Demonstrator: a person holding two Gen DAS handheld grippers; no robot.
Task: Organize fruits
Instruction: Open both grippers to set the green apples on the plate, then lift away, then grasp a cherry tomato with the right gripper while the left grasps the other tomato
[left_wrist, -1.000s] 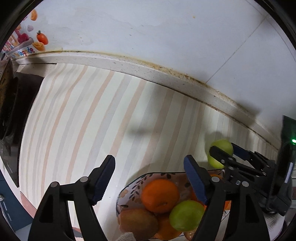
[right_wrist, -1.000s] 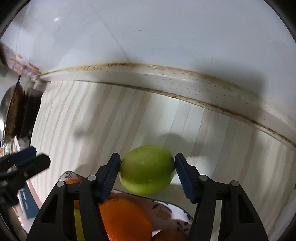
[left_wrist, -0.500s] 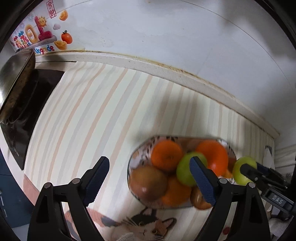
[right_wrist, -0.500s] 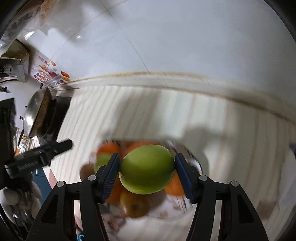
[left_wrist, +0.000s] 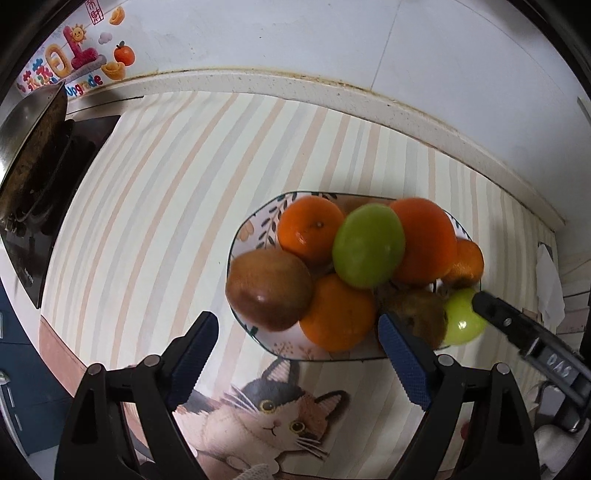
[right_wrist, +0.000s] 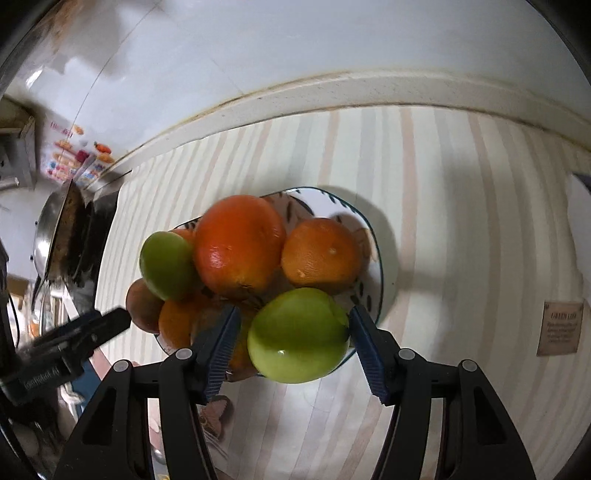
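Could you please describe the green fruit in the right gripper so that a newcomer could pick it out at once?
Find the leaf-patterned bowl heaped with fruit on the striped counter. At its near edge, a green apple sits between the right gripper's blue pads. Unlike the other green apple nestled among oranges, this one is off the pile.

Two sets of tongs, left tongs (left_wrist: 297, 360) and right tongs (right_wrist: 291, 349): black plastic frames with triangular cut-outs, silver round pivot screws near the knuckles, blue ribbed pads (right_wrist: 221, 350) on the fingers; white lettering along one black finger.
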